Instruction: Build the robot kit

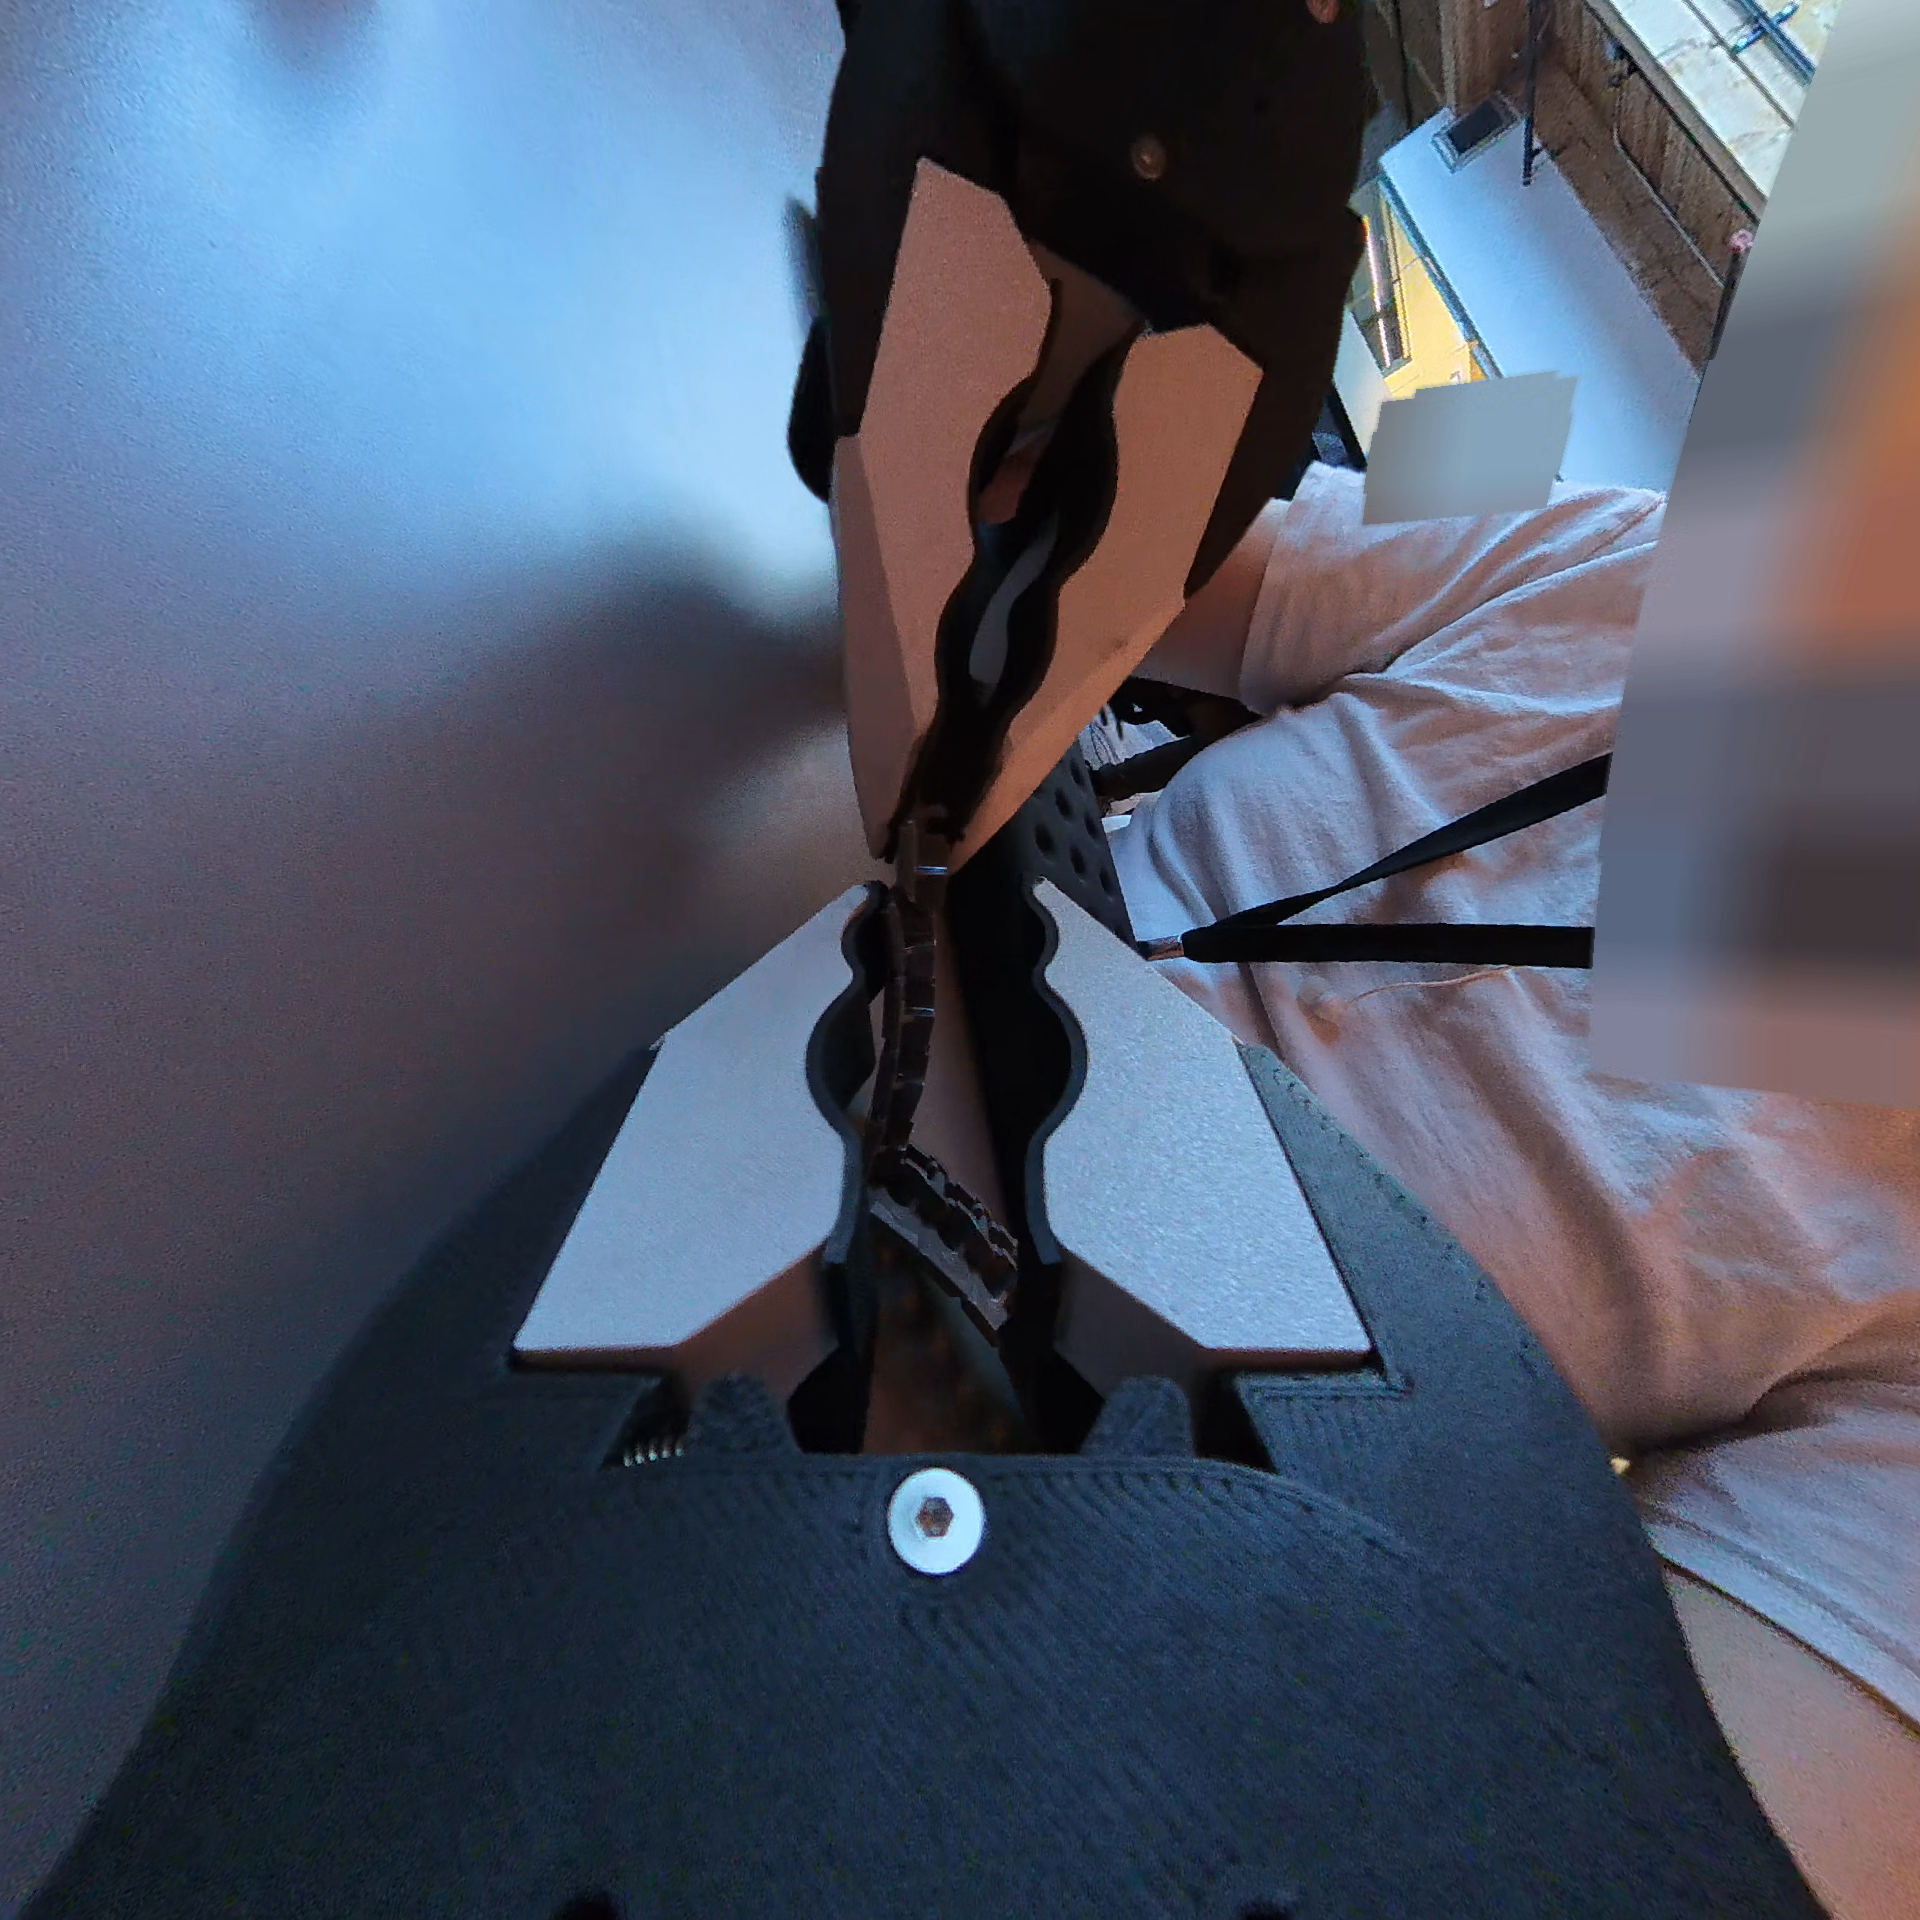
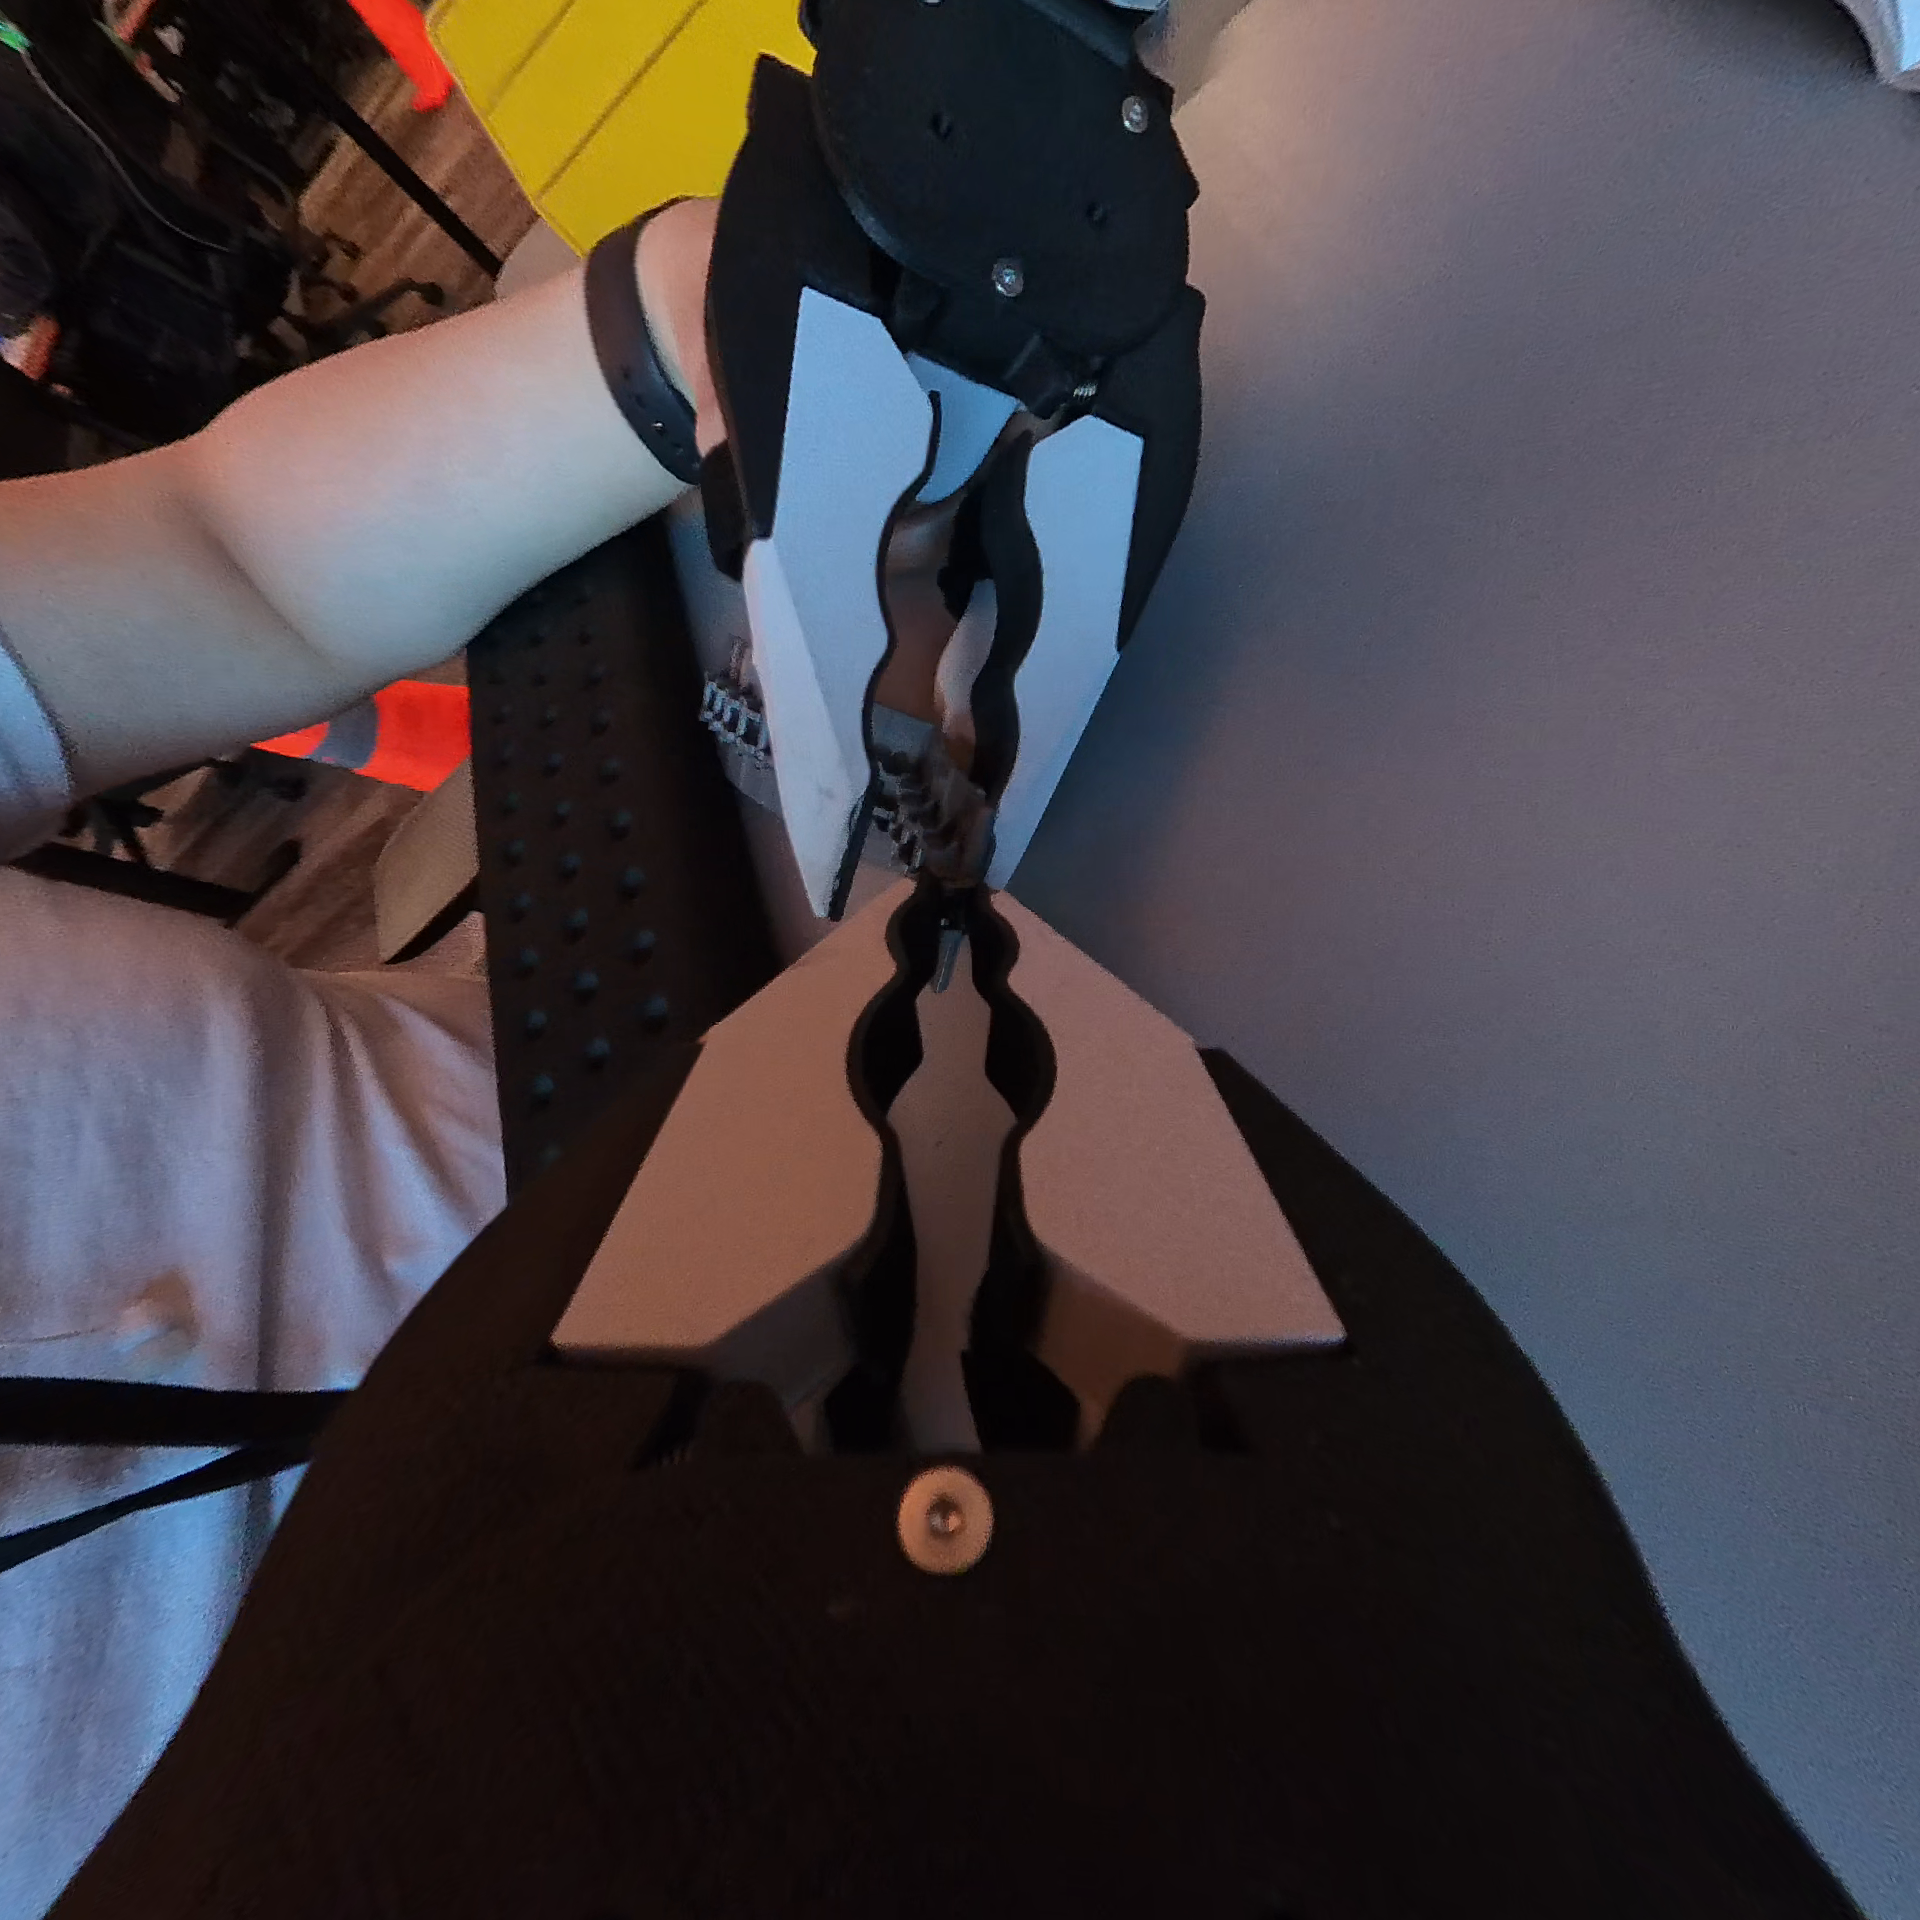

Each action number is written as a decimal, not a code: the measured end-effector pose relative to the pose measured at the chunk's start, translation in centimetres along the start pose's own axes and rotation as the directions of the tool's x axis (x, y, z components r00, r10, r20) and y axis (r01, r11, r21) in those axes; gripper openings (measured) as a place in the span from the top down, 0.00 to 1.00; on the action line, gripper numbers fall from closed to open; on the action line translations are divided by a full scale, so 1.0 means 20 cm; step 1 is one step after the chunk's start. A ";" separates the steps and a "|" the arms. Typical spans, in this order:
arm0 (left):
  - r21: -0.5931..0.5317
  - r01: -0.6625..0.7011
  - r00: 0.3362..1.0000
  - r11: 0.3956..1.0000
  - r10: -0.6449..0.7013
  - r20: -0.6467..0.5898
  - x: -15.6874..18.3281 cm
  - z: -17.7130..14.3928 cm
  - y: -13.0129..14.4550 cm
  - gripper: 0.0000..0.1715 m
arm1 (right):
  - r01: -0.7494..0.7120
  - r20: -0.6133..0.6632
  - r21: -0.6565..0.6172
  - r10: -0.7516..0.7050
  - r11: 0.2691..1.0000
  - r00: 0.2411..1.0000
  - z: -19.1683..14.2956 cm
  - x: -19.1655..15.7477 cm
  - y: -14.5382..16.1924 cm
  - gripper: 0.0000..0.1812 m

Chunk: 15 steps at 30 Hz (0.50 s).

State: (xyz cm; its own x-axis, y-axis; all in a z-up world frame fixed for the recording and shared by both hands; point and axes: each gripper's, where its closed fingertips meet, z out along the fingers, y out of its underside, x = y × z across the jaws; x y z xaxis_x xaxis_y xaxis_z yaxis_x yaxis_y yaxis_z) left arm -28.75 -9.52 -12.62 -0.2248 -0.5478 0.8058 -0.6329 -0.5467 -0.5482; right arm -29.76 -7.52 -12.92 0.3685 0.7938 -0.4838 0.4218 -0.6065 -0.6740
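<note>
The two grippers meet tip to tip, held in the air. A dark linked band [image 1: 902, 1039] runs between them. My left gripper [image 1: 951, 891] is partly closed around it: the band lies along the left finger's pad, turns flat deeper in and spans the gap. My right gripper [image 2: 948, 914] is shut on the band's end, and a small pin-like end piece [image 2: 945, 961] shows between its tips. In the left wrist view the right gripper [image 1: 925, 842] comes in from above. In the right wrist view the left gripper [image 2: 914, 896] comes in from above with the band [image 2: 930, 810] between its fingers.
A person in a light shirt [image 1: 1455, 831] with a black strap [image 1: 1382, 940] is close behind. A bare forearm [image 2: 364, 499] with a dark wristband [image 2: 634, 353] holds the left gripper. A black perforated chair back [image 2: 582, 883], a grey surface [image 2: 1558, 831] and a yellow cabinet [image 2: 623, 94] are around. Left and right tips are no more than a few centimetres apart.
</note>
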 end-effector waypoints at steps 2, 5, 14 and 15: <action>0.005 0.033 0.999 0.999 -0.033 -0.014 0.00 0.00 0.00 0.85 | 0.005 -0.044 -0.009 -0.006 1.000 0.999 0.00 0.01 0.00 0.98; 0.011 0.089 0.995 0.996 -0.088 -0.044 0.00 -0.01 -0.02 0.78 | 0.007 -0.101 -0.031 -0.010 1.000 0.995 0.01 0.05 0.01 0.98; 0.028 0.149 0.985 0.988 -0.146 -0.087 0.00 -0.02 -0.04 0.73 | 0.030 -0.242 -0.064 -0.045 0.998 0.969 0.00 0.07 0.00 0.98; 0.026 0.156 0.984 0.987 -0.153 -0.089 0.00 -0.02 -0.03 0.74 | 0.038 -0.261 -0.071 -0.055 0.997 0.964 0.00 0.07 0.00 0.98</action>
State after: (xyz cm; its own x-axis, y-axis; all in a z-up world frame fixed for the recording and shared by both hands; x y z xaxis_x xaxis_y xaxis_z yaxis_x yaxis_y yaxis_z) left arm -28.63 -8.87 -12.16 -0.1899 -0.3990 0.8971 -0.6410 -0.6417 -0.4211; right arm -29.33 -6.49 -13.61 0.5484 0.7868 -0.2831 0.4934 -0.5778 -0.6502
